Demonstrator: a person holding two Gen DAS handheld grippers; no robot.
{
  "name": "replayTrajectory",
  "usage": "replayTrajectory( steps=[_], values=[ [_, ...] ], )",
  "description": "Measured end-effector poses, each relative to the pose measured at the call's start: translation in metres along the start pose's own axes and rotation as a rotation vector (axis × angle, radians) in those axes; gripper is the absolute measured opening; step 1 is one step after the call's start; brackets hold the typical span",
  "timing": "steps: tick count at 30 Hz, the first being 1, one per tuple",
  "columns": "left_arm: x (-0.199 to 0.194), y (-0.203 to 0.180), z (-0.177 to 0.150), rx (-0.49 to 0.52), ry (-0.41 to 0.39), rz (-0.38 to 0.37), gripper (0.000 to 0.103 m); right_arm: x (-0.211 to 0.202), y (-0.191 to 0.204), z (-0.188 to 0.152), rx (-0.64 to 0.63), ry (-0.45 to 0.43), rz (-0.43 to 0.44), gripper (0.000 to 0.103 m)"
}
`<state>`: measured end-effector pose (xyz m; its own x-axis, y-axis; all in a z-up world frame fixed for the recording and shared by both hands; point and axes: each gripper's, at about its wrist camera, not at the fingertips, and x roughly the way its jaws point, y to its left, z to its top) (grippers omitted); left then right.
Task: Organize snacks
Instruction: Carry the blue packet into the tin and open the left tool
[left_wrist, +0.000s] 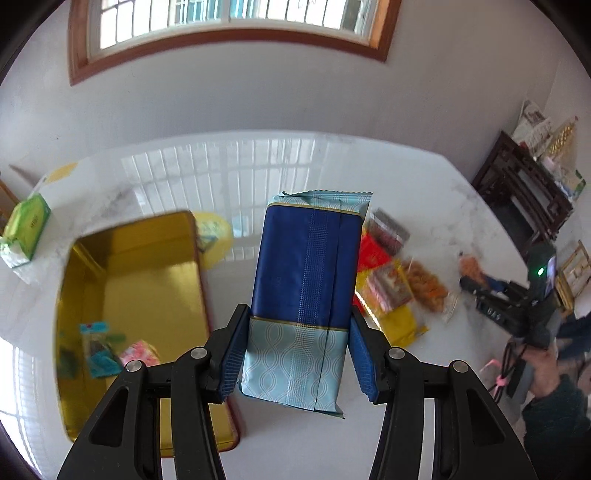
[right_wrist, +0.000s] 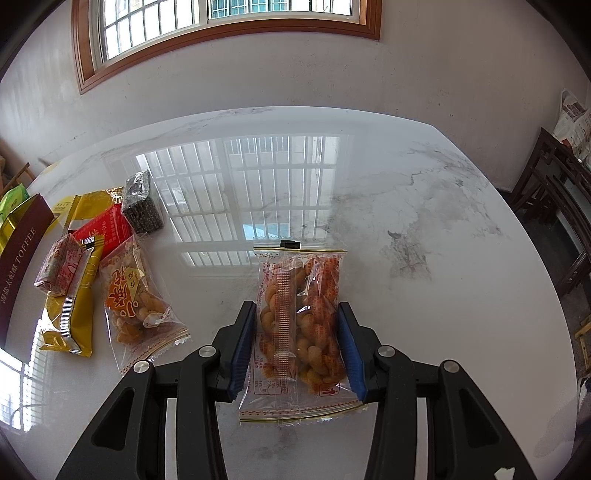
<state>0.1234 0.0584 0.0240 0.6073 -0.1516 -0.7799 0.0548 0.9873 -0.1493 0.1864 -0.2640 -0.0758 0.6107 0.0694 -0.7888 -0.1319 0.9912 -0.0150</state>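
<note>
My left gripper (left_wrist: 297, 325) is shut on a blue and pale-blue snack pack (left_wrist: 306, 273) and holds it above the white marble table, just right of an open gold tin (left_wrist: 147, 280) with a few small snacks inside. My right gripper (right_wrist: 297, 325) is shut on a clear bag of fried dough twists (right_wrist: 301, 321) over the table. A pile of snacks lies to its left: a second dough-twist bag (right_wrist: 136, 306), a yellow pack (right_wrist: 74, 317), a red pack (right_wrist: 103, 229), a dark seed bar (right_wrist: 142, 208). The right gripper also shows in the left wrist view (left_wrist: 480, 288).
The tin's maroon lid, marked TOFFEE (right_wrist: 18, 266), stands at the left edge. A green tissue pack (left_wrist: 26, 229) lies at the far left of the table (right_wrist: 406, 221). A dark wooden cabinet (left_wrist: 524, 192) stands to the right against the wall.
</note>
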Motion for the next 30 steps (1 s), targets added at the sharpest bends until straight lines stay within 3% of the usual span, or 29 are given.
replayTrajectory(
  steps=[6, 14, 21, 30],
  values=[
    [-0.027, 0.038, 0.008, -0.046, -0.038, 0.095, 0.052, 0.000, 0.000, 0.000, 0.000, 0.000, -0.001, 0.041],
    [-0.022, 0.107, -0.002, -0.136, 0.017, 0.237, 0.052, -0.001, 0.001, 0.000, -0.001, 0.001, -0.002, 0.041],
    [0.006, 0.137, -0.016, -0.164, 0.092, 0.293, 0.052, -0.001, 0.001, 0.000, -0.001, 0.001, -0.003, 0.041],
    [0.027, 0.151, -0.025, -0.178, 0.150, 0.309, 0.053, 0.000, 0.001, 0.000, 0.001, 0.001, -0.004, 0.041]
  ],
)
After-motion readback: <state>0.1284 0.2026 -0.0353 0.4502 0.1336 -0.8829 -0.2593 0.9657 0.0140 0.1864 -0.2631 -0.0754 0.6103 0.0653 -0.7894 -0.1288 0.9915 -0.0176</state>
